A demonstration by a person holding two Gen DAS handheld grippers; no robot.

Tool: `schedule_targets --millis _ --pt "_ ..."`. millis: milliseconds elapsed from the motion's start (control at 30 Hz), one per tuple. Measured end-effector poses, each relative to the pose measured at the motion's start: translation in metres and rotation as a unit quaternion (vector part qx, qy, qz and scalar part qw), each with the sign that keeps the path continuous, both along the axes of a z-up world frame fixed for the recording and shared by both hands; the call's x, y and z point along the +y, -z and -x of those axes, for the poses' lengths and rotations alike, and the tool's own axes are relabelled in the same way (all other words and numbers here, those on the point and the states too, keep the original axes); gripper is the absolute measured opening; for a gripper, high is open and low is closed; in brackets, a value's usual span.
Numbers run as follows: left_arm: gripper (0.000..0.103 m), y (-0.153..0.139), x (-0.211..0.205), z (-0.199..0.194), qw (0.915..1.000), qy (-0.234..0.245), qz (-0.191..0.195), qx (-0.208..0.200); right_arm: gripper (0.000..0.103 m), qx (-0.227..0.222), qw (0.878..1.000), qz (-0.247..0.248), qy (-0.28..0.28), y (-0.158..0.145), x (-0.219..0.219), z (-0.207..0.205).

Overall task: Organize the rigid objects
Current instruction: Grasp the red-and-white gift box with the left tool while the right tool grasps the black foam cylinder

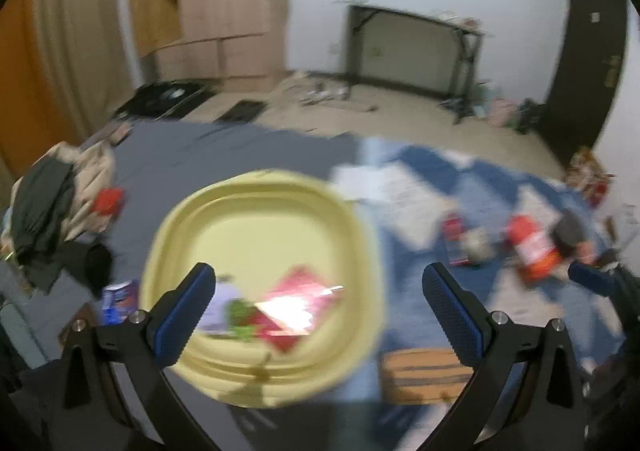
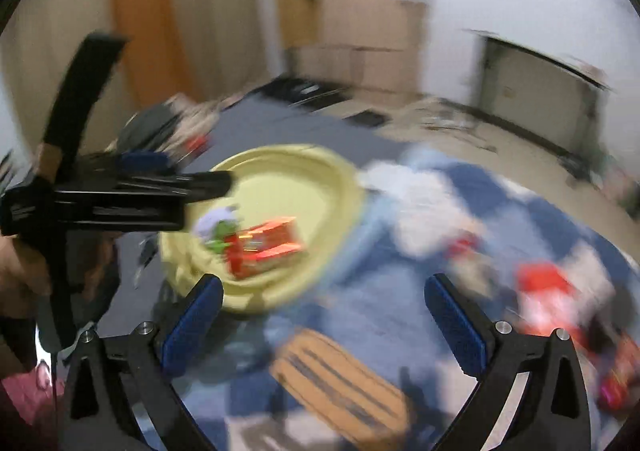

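Observation:
A pale yellow basin point(image 1: 256, 181) sits on the grey bedding. In it lie a red shiny packet point(image 1: 300, 307) and a purple and green item point(image 1: 230, 311). My left gripper point(image 1: 320, 275) hangs above the basin's near side, open, with nothing between its blue pads. In the right wrist view the basin point(image 2: 280, 153) lies ahead to the left with the red packet point(image 2: 264, 247) in it. My right gripper point(image 2: 323, 283) is open and empty over the blue and white blanket. The left gripper point(image 2: 188, 173), held in a hand, reaches over the basin's left rim.
Red packages point(image 1: 532, 247) and a small red can point(image 1: 454, 235) lie on the blue and white blanket point(image 1: 416, 163) at the right. An orange striped object point(image 1: 424, 375) lies near me. A clothes pile point(image 1: 52, 211) and a blue box point(image 1: 120, 299) are at the left.

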State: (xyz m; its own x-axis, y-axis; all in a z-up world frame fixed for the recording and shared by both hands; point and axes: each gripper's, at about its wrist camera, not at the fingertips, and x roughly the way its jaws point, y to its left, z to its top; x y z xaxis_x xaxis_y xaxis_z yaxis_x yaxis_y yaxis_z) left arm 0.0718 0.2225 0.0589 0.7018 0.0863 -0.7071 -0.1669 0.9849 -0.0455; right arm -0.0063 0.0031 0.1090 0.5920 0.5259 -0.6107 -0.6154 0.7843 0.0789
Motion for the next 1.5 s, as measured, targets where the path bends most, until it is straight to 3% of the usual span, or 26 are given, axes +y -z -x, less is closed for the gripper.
schedule_targets --millis 133,233,367,467,533,600,700,800,933,1033,1300,1500 --pt "0.103 -0.030 -0.066 0.005 0.9992 0.034 0.013 -0.017 0.103 -0.003 0.996 0.005 0.093 -0.016 -0.108 0.019" --pt "0.103 -0.033 -0.108 0.015 0.9985 0.048 0.024 -0.012 0.103 0.008 0.988 -0.006 0.152 -0.026 -0.185 0.038" --pt "0.103 -0.008 -0.141 0.037 0.9988 0.038 0.030 -0.009 0.103 0.009 0.978 -0.024 0.207 -0.027 -0.246 0.068" --pt "0.103 0.021 -0.152 0.048 0.9994 0.023 0.026 -0.005 0.103 -0.007 0.971 -0.023 0.238 -0.005 -0.272 0.091" --pt "0.103 0.028 -0.158 0.047 0.9989 0.040 0.023 0.001 0.103 0.042 0.959 -0.049 0.275 0.016 -0.287 0.092" --pt "0.103 0.029 -0.161 0.047 0.9987 0.046 0.023 -0.007 0.103 0.066 0.954 -0.080 0.283 0.018 -0.291 0.087" --pt "0.103 0.028 -0.160 0.047 0.9975 0.039 0.055 -0.020 0.103 0.039 0.951 -0.074 0.296 0.013 -0.292 0.081" --pt "0.103 0.032 -0.163 0.043 0.9978 0.039 0.054 -0.007 0.103 0.031 0.949 -0.050 0.309 0.021 -0.296 0.080" --pt "0.103 0.038 -0.166 0.041 0.9981 0.038 0.048 0.000 0.103 0.082 0.940 -0.066 0.324 0.037 -0.304 0.064" --pt "0.103 0.043 -0.171 0.032 0.9973 0.028 0.065 0.021 0.103 0.114 0.929 -0.088 0.342 0.044 -0.313 0.050" --pt "0.103 0.056 -0.211 -0.036 0.9927 -0.001 0.113 0.043 0.103 0.101 0.922 -0.089 0.364 0.057 -0.316 0.002" --pt "0.103 0.088 -0.224 -0.094 0.9914 -0.035 0.107 0.066 0.103 0.101 0.919 -0.092 0.369 0.077 -0.319 -0.039"
